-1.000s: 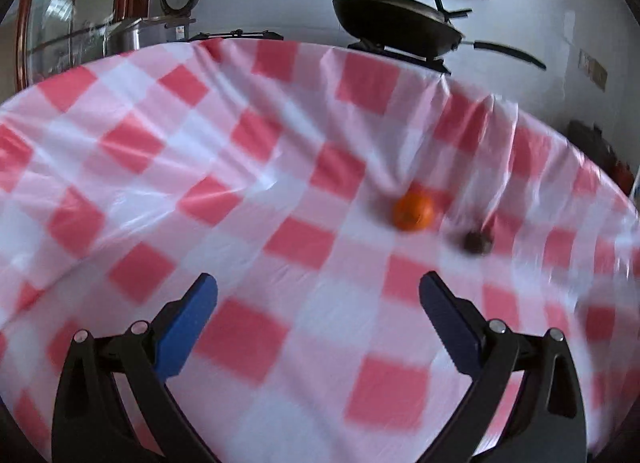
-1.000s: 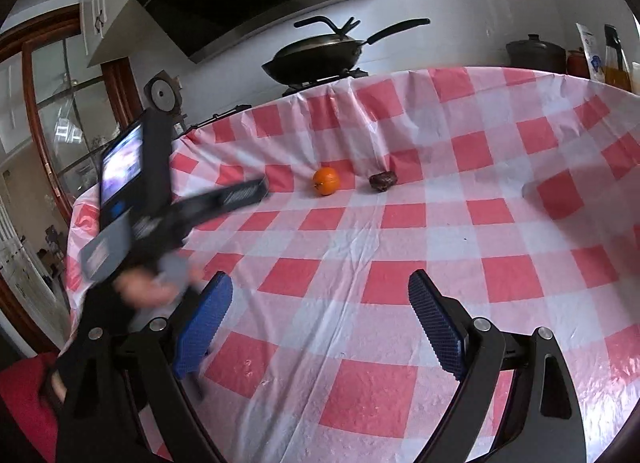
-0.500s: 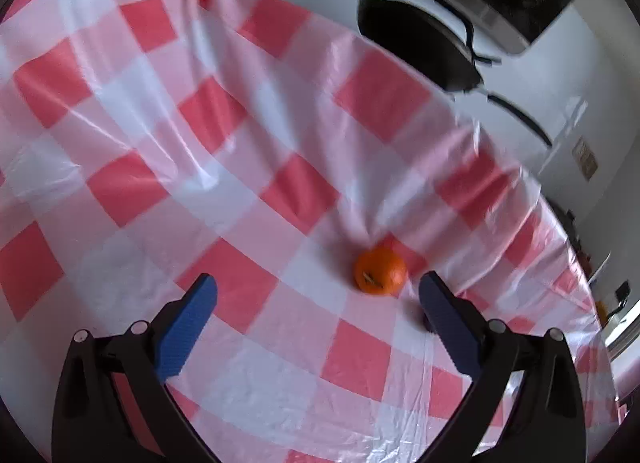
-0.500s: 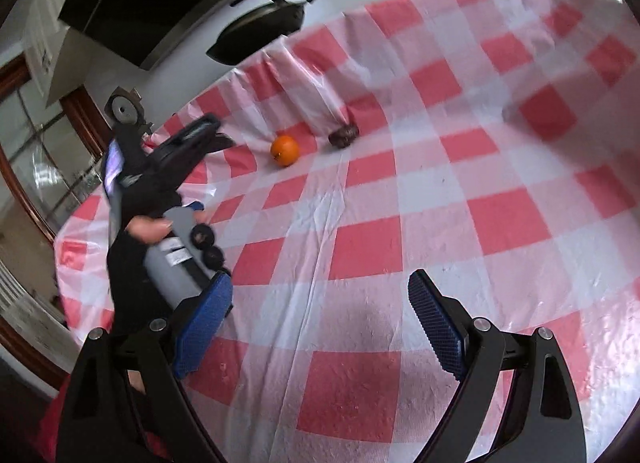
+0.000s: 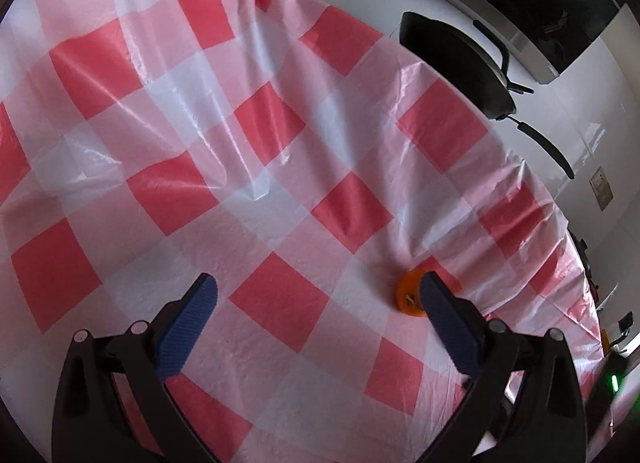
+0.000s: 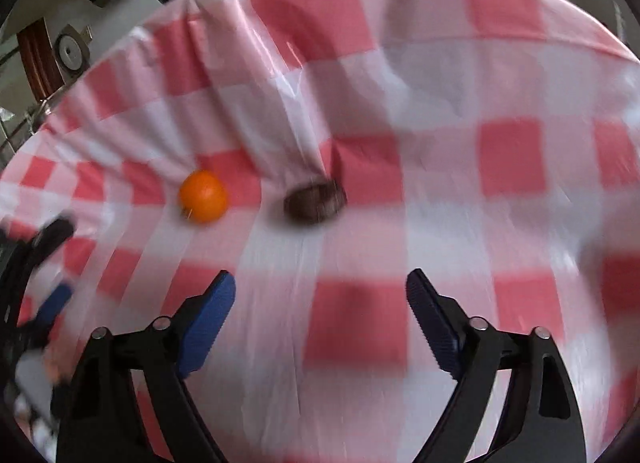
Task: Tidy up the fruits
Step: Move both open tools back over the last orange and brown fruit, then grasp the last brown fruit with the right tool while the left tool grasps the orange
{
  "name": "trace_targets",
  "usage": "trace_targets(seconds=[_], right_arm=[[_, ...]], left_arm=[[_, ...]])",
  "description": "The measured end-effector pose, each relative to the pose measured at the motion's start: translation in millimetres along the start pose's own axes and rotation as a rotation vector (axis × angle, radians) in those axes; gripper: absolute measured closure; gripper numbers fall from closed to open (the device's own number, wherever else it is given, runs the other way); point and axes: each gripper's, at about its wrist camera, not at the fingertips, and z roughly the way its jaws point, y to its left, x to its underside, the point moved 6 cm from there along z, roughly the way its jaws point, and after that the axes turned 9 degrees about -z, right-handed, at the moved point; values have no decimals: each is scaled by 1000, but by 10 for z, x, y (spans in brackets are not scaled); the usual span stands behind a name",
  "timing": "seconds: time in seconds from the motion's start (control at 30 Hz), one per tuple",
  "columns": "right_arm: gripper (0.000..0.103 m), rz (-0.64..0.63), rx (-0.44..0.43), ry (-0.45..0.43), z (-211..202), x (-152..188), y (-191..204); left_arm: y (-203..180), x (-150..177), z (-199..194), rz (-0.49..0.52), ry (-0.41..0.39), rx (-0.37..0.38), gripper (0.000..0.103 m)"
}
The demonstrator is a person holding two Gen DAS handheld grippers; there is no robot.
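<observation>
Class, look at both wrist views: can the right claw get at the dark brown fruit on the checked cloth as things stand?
Probably yes. The right claw is open, and only bare red-and-white checked tablecloth lies between it and the dark brown oval fruit; the round orange fruit sits apart, to its left.

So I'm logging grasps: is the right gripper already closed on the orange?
No: the right gripper is open and empty, with the orange lying on the tablecloth beyond its fingers.

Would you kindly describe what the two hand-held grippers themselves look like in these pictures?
Both the left hand-held gripper and the right hand-held gripper look alike: black plastic arms with silver rivets, each ending in two blue ribbed finger pads. No cables or markings show.
</observation>
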Motion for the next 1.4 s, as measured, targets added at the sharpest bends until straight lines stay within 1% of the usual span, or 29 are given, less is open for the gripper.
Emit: trace_targets(seconds=[0.03,0.1,0.23,0.27,0.33,0.4,0.47,0.53,0.67,0.77,0.9,0.97,1.03,1.07,1.1,1.17,1.2,1.27,1.3,1.33,1.37,1.4], right_arm=[[23,-4,20,9,120,-108,-6],[27,-7,29,28,279,-228,4],[35,-45,49,55,496,-362,67],[42,-56,55,63,540,-380,76],[46,-64,74,85,600,-373,75],[61,-72,88,78,559,-340,57],[61,-37,88,57,469,-285,-8],[61,20,50,18,318,-203,-69],[61,123,2,-61,93,-40,-195],[61,223,-50,-111,15,11,-349],[61,312,-73,-141,14,29,-530],[61,335,-76,-155,-11,29,-572],[61,370,-86,-154,-15,60,-632],[61,379,-90,-155,-55,12,-601],[61,391,-95,-159,-66,19,-631],[61,404,-99,-157,-67,31,-645],[61,403,-99,-157,-69,26,-660],[61,385,-92,-158,-83,36,-651],[61,373,-86,-159,-89,30,-633],[61,362,-80,-161,-96,24,-618],[61,355,-83,-161,-75,9,-574],[60,357,-85,-161,-53,0,-548]], left_arm=[[15,0,16,-5,5,-5,2],[33,1,31,-12,13,-8,2],[21,6,39,-2,15,-9,2],[17,16,44,1,18,-10,2],[7,29,54,10,24,-10,2],[6,33,61,13,27,-11,2],[-1,44,75,17,36,-11,2],[-29,66,91,32,47,-7,2],[-120,127,117,69,71,18,2],[-199,171,129,99,82,39,2],[-325,232,235,123,107,47,2],[-449,280,327,163,125,51,2],[-596,295,431,224,119,34,2],[-644,307,476,249,124,27,2],[-732,336,569,284,147,22,2],[-864,414,766,364,193,-29,2],[-904,435,825,391,203,-42,4],[-970,457,929,434,218,-70,11],[-999,472,1005,461,232,-87,18],[-1007,485,1050,474,244,-99,33],[-1008,506,1096,492,264,-108,39],[-1020,520,1102,514,268,-103,49]])
